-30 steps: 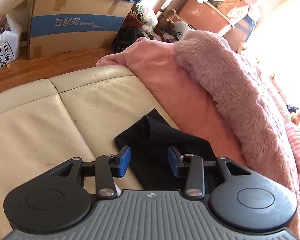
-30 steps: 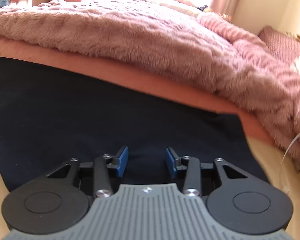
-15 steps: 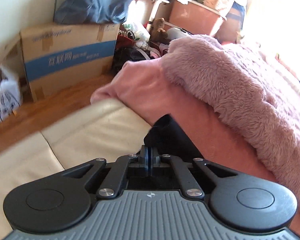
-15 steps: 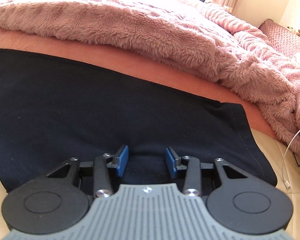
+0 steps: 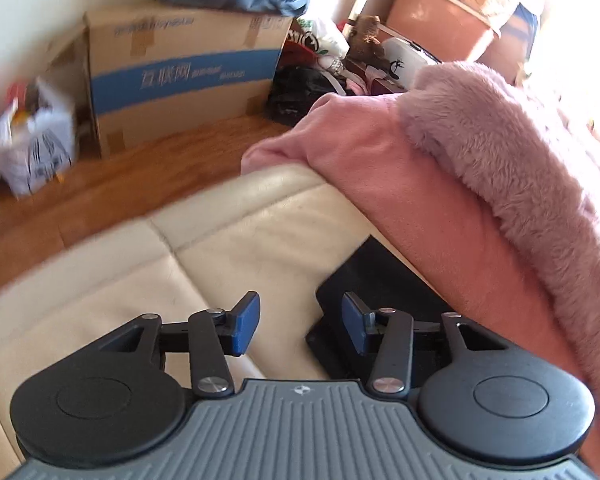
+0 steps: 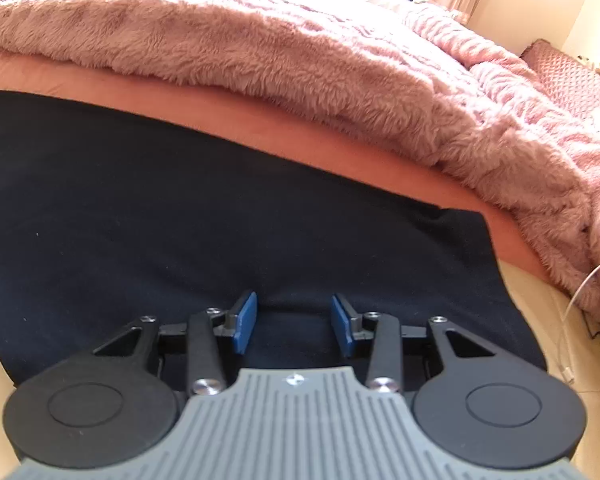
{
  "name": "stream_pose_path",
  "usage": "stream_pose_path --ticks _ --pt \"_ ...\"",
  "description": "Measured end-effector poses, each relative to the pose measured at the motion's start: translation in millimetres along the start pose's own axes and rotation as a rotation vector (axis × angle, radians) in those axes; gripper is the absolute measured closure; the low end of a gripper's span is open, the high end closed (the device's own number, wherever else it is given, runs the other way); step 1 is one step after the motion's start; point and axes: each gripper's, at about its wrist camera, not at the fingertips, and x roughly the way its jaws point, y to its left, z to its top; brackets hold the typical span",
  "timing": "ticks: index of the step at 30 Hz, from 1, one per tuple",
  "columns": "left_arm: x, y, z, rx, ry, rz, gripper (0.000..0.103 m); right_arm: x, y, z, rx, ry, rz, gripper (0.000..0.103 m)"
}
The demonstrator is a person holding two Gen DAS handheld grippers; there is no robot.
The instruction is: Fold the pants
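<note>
The black pants [image 6: 220,216] lie spread flat on the cream cushion, their far edge against a pink sheet. In the left wrist view only one folded end of the pants [image 5: 372,280] shows, lying flat beside the pink sheet. My left gripper [image 5: 298,326] is open and empty, above the cushion just left of that end. My right gripper [image 6: 294,326] is open and empty, low over the near edge of the pants, with cloth between its blue pads [image 6: 246,322].
A fluffy pink blanket [image 6: 300,64] lies piled behind the pants. The cream leather cushion [image 5: 140,280] ends at a wooden floor [image 5: 140,160] with a cardboard box [image 5: 180,80] and bags. A white cable [image 6: 580,292] lies at the right.
My left gripper closed on the end of the pants half a second ago, then opened and let it drop flat. It has shifted left. My right gripper has stayed open and drawn back slightly.
</note>
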Motion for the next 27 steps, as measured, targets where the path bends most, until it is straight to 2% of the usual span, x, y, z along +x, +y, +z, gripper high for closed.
stream_pose_path --ticks 2,4,7,9,10,11,15,19,21,22,25,27 --pt "-3 8 -9 -0.056 0.03 -0.062 0.049 -11 0 -1 0.039 -0.022 0.026 0.074" --pt "-1 11 -17 -0.077 0.042 -0.09 0.058 -22 6 -2 0.054 -0.029 0.068 0.075" --pt "-1 7 -26 -0.073 0.015 -0.065 0.066 -41 22 -6 0.057 -0.045 0.136 0.075" --pt "-1 2 -27 -0.055 -0.001 -0.038 0.077 -55 35 -9 0.035 -0.055 0.156 0.075" --pt "0 1 -27 -0.049 0.0 -0.024 0.093 -62 42 -11 0.018 -0.059 0.161 0.074" --pt "0 1 -26 -0.045 0.007 -0.02 0.102 -68 49 -14 0.0 -0.062 0.166 0.074" --pt "-1 -2 -28 -0.018 0.009 0.004 0.103 -86 83 -23 -0.13 -0.072 0.177 0.074" --pt "0 -1 -28 -0.017 0.01 0.018 0.103 -81 116 -23 -0.289 -0.06 0.151 0.076" --pt "-1 -1 -26 -0.016 0.01 0.027 0.103 -73 126 -24 -0.353 -0.035 0.127 0.087" --pt "-2 0 -26 -0.011 0.004 0.042 0.103 -72 127 -25 -0.367 -0.03 0.122 0.103" --pt "-7 6 -22 -0.011 -0.009 0.061 0.103 -81 114 -25 -0.322 -0.058 0.101 0.103" --pt "-9 10 -21 0.005 -0.005 0.066 0.103 -80 105 -27 -0.295 -0.03 0.077 0.103"
